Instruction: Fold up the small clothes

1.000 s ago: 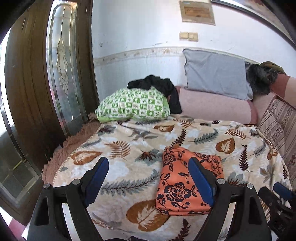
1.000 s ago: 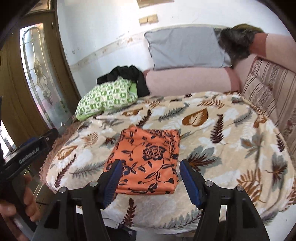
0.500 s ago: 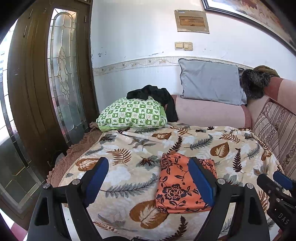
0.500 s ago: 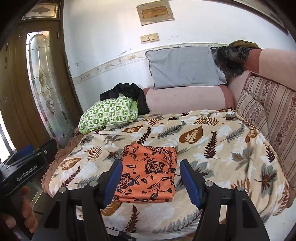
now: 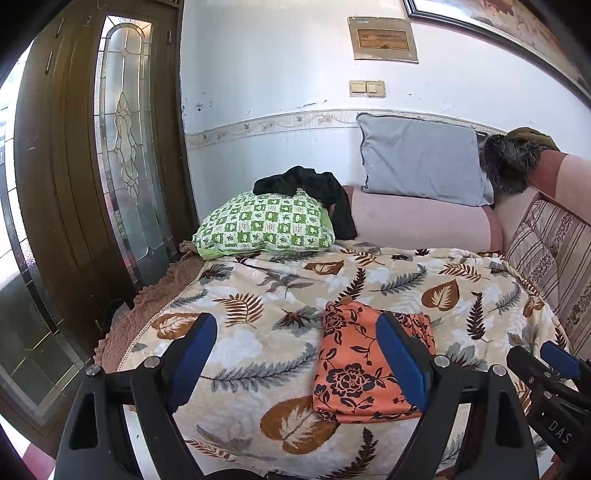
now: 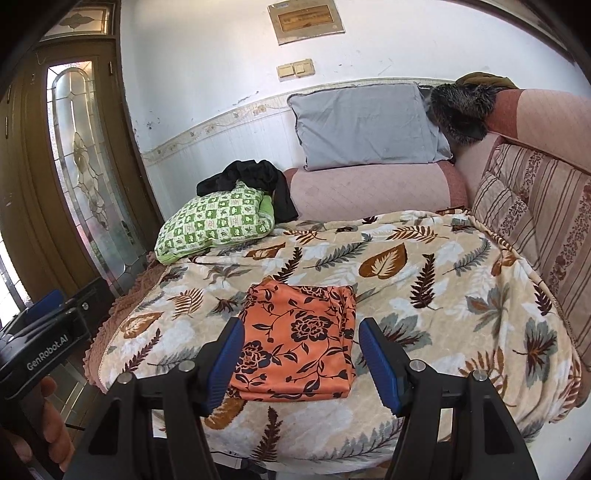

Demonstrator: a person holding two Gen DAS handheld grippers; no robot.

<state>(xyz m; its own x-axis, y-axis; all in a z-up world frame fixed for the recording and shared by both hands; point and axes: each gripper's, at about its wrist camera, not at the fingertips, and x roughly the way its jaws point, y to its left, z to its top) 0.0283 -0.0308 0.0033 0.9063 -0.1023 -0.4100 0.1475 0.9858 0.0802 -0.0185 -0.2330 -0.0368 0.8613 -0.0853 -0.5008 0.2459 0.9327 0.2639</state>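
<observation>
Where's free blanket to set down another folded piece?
Free: right of the orange cloth toward the striped cushion, and left of it toward the blanket edge. Crowded at the back: green pillow, black garment.

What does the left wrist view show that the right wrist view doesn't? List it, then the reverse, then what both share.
Only the left wrist view: the dark framed picture high on the wall and the right tongs at its edge.

Only the right wrist view: the left tongs' body marked GenRobot.AI, the hand holding it, and the transom pane above the door.

Both: the folded orange floral garment lying flat on the leaf blanket, the green pillow, the grey pillow, both tongs open and empty.
</observation>
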